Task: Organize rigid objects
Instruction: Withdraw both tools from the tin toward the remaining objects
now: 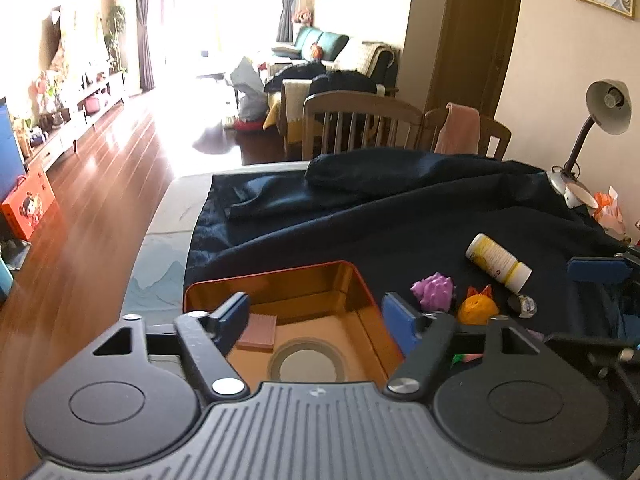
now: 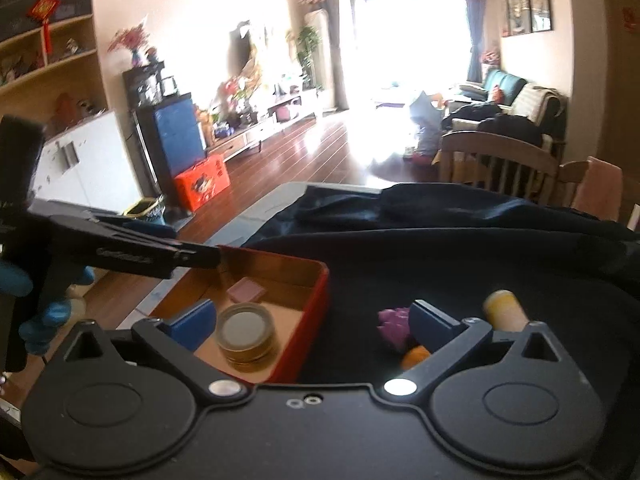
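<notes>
A red tin box (image 1: 362, 280) (image 2: 314, 304) with a gold inside sits on a dark cloth. In it lie a pink ridged block (image 1: 258, 332) (image 2: 245, 292) and a round gold tin (image 1: 307, 364) (image 2: 246, 338). My left gripper (image 1: 316, 320) is open and empty above the box. My right gripper (image 2: 312, 326) is open and empty over the box's right wall. To the right of the box lie a purple spiky toy (image 1: 434, 290) (image 2: 394, 324), an orange ball (image 1: 476, 308) (image 2: 416, 356) and a white and yellow bottle (image 1: 498, 262) (image 2: 504, 310).
The dark cloth (image 1: 400, 216) covers the table and bunches at the back. Wooden chairs (image 1: 360, 124) stand behind it. A desk lamp (image 1: 600, 120) stands at the far right. A small round silver object (image 1: 524, 306) lies near the bottle. The table edge falls off left to wood floor (image 1: 80, 240).
</notes>
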Tool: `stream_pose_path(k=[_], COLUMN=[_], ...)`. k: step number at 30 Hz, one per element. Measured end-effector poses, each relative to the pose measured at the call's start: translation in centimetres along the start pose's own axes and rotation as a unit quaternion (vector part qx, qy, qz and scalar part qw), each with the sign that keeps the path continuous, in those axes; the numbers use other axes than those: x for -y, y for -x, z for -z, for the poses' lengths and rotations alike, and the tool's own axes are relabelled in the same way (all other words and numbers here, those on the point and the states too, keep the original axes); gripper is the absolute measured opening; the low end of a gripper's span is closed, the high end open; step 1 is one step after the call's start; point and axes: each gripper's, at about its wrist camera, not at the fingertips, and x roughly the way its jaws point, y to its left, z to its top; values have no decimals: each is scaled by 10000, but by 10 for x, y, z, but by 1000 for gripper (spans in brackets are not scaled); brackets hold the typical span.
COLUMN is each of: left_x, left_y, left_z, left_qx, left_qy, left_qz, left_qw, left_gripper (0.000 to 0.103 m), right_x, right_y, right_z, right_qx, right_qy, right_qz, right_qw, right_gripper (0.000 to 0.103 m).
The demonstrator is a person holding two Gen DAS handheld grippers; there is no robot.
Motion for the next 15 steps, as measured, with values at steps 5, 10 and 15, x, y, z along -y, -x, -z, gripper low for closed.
stream_pose_path(k=[5,10,15], left_x=[17,37,59], left_y=[6,9,7], left_z=[3,10,17], left_qx=[106,146,94], left_qy=[9,-29,-27], left_qz=[63,140,237], left_qw=[9999,9998,9997], left_gripper=[81,82,83], right_x=[25,47,71], right_y=[12,23,34], right_z=[11,24,40], right_qx=[65,59,-7], right_qy=[-79,-6,2], right_qz=[218,515,696], right_qw=[9997,9987,9976], right_gripper=[103,103,103])
